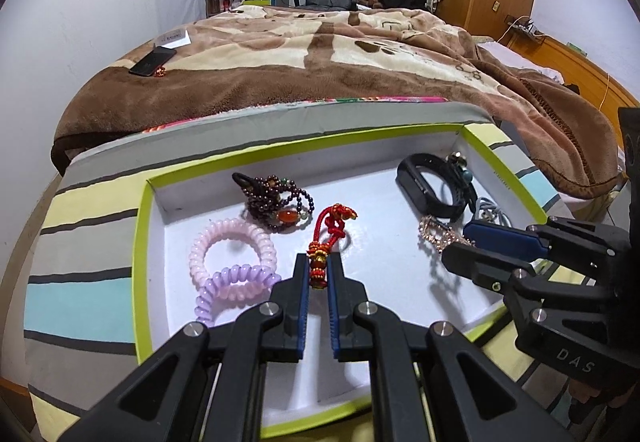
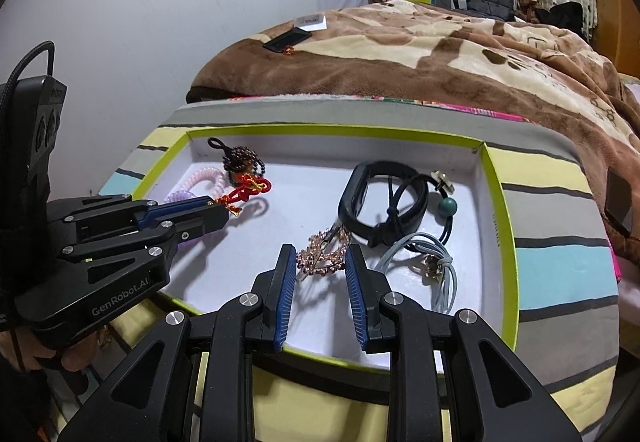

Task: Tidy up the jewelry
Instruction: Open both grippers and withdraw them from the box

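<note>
1. Two grippers work over one shallow box point(image 1: 144, 226) with a lime-green rim and white floor; it rests on a striped surface at the edge of a bed under a brown blanket point(image 1: 320, 54)
2. Left gripper point(image 1: 319, 274): jaws nearly together, clamped on the lower beaded end of a red knotted cord charm point(image 1: 334, 220). The charm's knot and loop lie on the box floor ahead of the tips
3. Right gripper point(image 2: 320, 262): jaws apart, one on either side of a rose-gold bead bracelet point(image 2: 324, 252) on the box floor; whether the pads touch it cannot be told
4. Left part of box: a pink coil hair tie point(image 1: 234, 242) and a lilac coil hair tie point(image 1: 232, 286) touch each other; a dark garnet-coloured bead bracelet point(image 1: 272, 202) with an orange stone lies just behind them, beside the red charm
5. Right part of box: a black wristband point(image 2: 380, 202) lies near the back corner, with a dark hair elastic carrying a teal bead point(image 2: 447, 206) laid across it
6. A pale blue-grey hair tie point(image 2: 436, 270) with a small metal ornament lies just in front of the wristband, near the right wall
7. On the blanket, well apart from the box: a black phone point(image 1: 153, 61) beside a white card point(image 1: 173, 39)
</note>
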{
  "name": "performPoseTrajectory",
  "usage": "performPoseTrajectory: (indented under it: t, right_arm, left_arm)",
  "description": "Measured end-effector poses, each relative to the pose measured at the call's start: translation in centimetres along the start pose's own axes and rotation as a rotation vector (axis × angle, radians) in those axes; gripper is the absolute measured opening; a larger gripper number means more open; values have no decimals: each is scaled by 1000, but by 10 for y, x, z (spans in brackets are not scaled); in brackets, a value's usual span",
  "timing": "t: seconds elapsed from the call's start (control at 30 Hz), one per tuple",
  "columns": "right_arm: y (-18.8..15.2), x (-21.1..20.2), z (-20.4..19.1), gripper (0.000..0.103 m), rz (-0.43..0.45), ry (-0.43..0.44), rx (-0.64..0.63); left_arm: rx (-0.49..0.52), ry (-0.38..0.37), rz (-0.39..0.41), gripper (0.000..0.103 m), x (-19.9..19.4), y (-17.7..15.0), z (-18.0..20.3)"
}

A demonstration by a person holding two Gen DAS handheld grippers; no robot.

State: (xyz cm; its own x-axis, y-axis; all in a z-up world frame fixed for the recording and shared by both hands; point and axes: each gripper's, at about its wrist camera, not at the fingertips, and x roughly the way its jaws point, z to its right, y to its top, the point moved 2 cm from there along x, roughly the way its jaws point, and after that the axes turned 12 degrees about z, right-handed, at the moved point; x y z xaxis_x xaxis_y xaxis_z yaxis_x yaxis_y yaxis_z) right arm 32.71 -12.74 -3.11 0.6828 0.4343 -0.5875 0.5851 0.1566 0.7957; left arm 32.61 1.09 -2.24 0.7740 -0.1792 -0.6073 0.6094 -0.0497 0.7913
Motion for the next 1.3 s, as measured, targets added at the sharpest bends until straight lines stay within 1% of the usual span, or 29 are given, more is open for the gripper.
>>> performPoseTrajectory:
  t: [0.13, 0.37, 0.4, 0.5, 0.63, 0.73, 0.87, 1.07, 1.3]
  right_arm:
    - [-2, 5, 3, 26, -16, -10, 8]
    - [-4, 8, 5, 26, -28, -2, 21]
    - [-3, 8, 5, 26, -29, -3, 22]
    - [-3, 8, 5, 27, -30, -8, 20]
    - [-2, 3, 5, 28, -20, -11, 19]
    - [-2, -1, 3, 31, -11, -9, 17]
    - [1, -11, 1, 31, 6, -10, 9]
    - [0, -42, -3, 31, 58, -6, 11]
    - [-17, -87, -13, 31, 112, -15, -7]
  left_arm:
    - [-1, 1, -13, 9, 5, -1, 0]
    - [0, -2, -12, 10, 5, -2, 1]
    - [0, -2, -12, 11, 5, -1, 1]
    - [-2, -5, -10, 21, 5, -1, 1]
    - [-8, -7, 2, 23, 0, -1, 3]
    - [-17, -10, 6, 23, -5, -2, 2]
    - [-29, -8, 29, 23, -18, -2, 1]
    - [-45, -6, 93, 23, -52, -5, 0]
    - [-70, 13, 174, 23, -101, -19, 6]
